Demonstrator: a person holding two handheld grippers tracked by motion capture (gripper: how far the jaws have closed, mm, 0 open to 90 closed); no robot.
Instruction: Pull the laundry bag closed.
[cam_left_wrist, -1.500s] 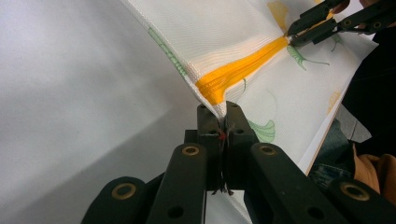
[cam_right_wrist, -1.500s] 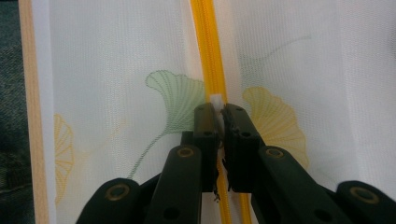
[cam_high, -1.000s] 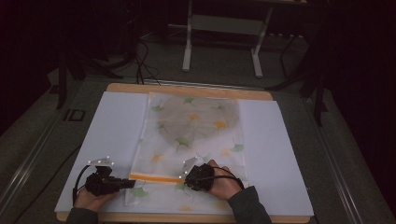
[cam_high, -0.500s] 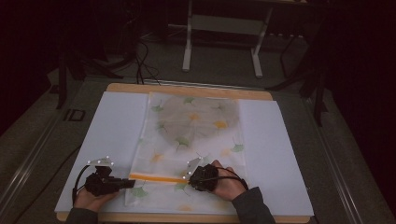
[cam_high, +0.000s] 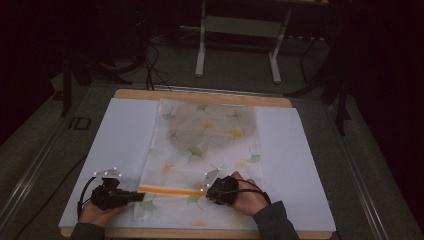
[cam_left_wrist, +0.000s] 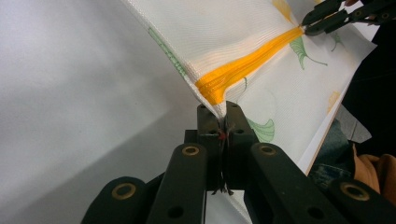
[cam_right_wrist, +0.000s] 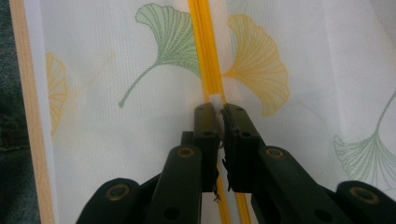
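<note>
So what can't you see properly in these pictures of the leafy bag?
- Zipper pull: in the right gripper view, the right tongs cover the spot on the orange zipper where they pinch.
- Bag corner: in the left gripper view, it vanishes between the shut left tongs.
- What is inside the bag: in the high view, just a grey blur through the mesh.

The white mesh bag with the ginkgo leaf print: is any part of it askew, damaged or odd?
No damage shows. The white mesh bag with ginkgo leaf print lies flat, except its corner by the orange zipper, which the left gripper pinches and lifts off the white table cover. The right gripper is shut on the zipper's white pull.
</note>
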